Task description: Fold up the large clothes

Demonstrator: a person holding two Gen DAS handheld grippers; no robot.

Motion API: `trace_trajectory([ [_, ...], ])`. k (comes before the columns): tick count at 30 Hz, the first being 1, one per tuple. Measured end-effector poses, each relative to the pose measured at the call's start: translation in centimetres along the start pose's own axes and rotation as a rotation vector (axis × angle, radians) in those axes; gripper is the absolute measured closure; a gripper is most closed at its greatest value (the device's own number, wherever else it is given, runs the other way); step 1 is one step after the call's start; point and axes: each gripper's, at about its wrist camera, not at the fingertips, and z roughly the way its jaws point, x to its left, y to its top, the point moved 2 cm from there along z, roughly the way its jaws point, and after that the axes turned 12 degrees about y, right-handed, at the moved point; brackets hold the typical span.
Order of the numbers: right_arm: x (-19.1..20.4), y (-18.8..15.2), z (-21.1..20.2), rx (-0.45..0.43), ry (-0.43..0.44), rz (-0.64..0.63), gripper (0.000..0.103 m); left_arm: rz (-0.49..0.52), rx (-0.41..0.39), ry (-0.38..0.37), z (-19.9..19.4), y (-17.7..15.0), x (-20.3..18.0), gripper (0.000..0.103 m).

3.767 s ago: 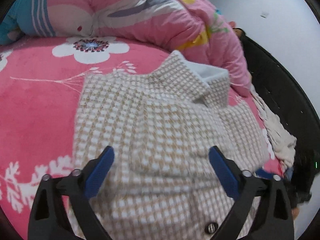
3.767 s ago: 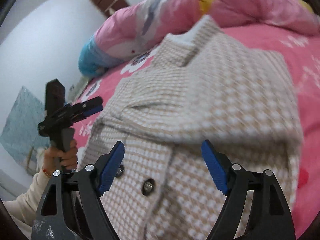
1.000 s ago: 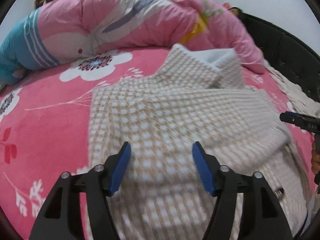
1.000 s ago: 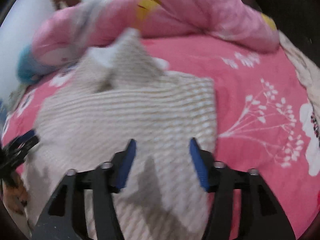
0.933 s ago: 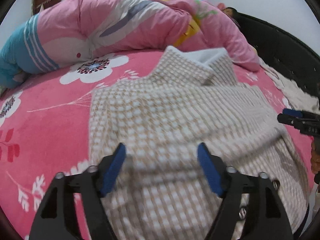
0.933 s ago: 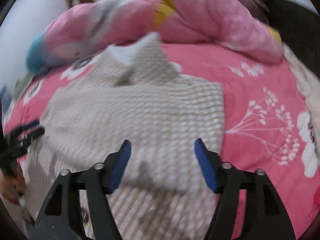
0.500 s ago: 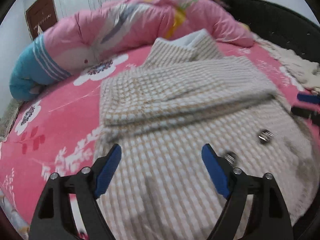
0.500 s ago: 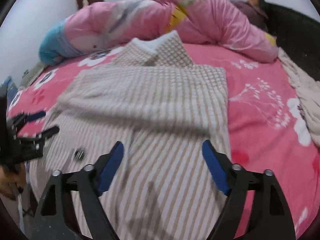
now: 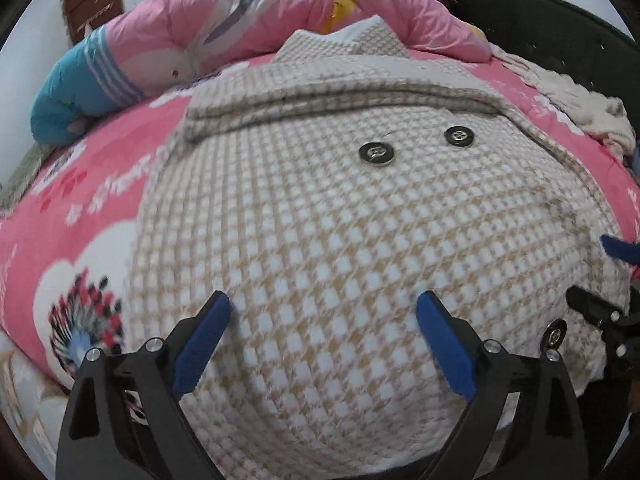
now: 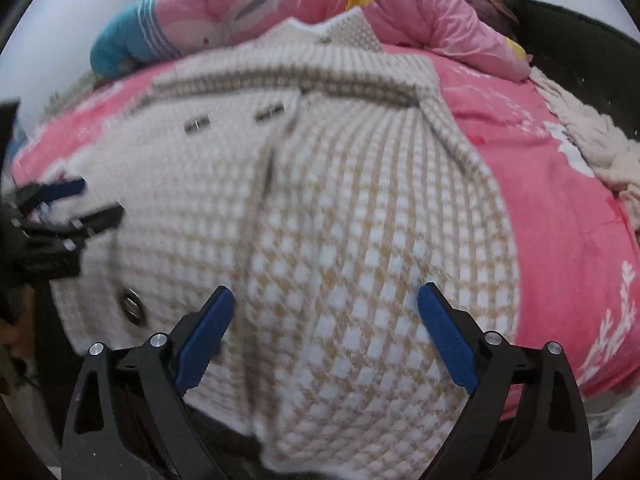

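Note:
A beige and white houndstooth coat (image 9: 320,200) lies front up on the pink floral bed, its sleeves folded across the chest, dark buttons (image 9: 375,153) showing. It also fills the right wrist view (image 10: 360,208). My left gripper (image 9: 324,320) is open and empty over the coat's bottom hem, left half. My right gripper (image 10: 326,316) is open and empty over the hem's right half. Each gripper shows at the edge of the other's view: the right one (image 9: 616,280) and the left one (image 10: 68,208).
A rolled pink and blue quilt (image 9: 240,40) lies along the far side of the bed. A cream knitted blanket (image 10: 592,136) sits at the right by the black headboard (image 9: 560,40). The pink sheet (image 10: 560,240) shows on both sides of the coat.
Both grippers have drawn back from the folded sleeves toward the coat's bottom hem and dropped lower. The jaws, narrower a second ago, now stand wide open.

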Motion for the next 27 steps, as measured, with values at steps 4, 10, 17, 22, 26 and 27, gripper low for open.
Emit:
trace_trajectory([
  [4,-0.3,0.1,-0.3,-0.005,0.017,0.016,0.013,-0.013,-0.021,0.033,-1.1,-0.2,1.3,0.011],
  [10,-0.9,-1.0,-1.8,-0.028,0.042,0.047,0.013,-0.041,-0.052,0.045,-3.7,-2.5,4.4,0.011],
  [17,-1.7,-3.3,-3.3,-0.034,0.067,0.075,0.013,-0.071,-0.046,0.031,-5.9,-7.7,7.0,0.011],
  [22,-2.3,-4.7,-4.2,-0.035,0.057,0.105,0.013,-0.083,-0.011,0.002,-5.2,-9.6,7.0,0.016],
  [26,-3.1,-5.8,-5.0,-0.033,0.057,0.138,0.013,-0.104,0.009,-0.015,-3.6,-10.4,7.2,0.028],
  [27,-3.2,-6.0,-5.0,-0.032,0.058,0.142,0.013,-0.117,0.022,-0.021,-3.0,-10.7,7.4,0.032],
])
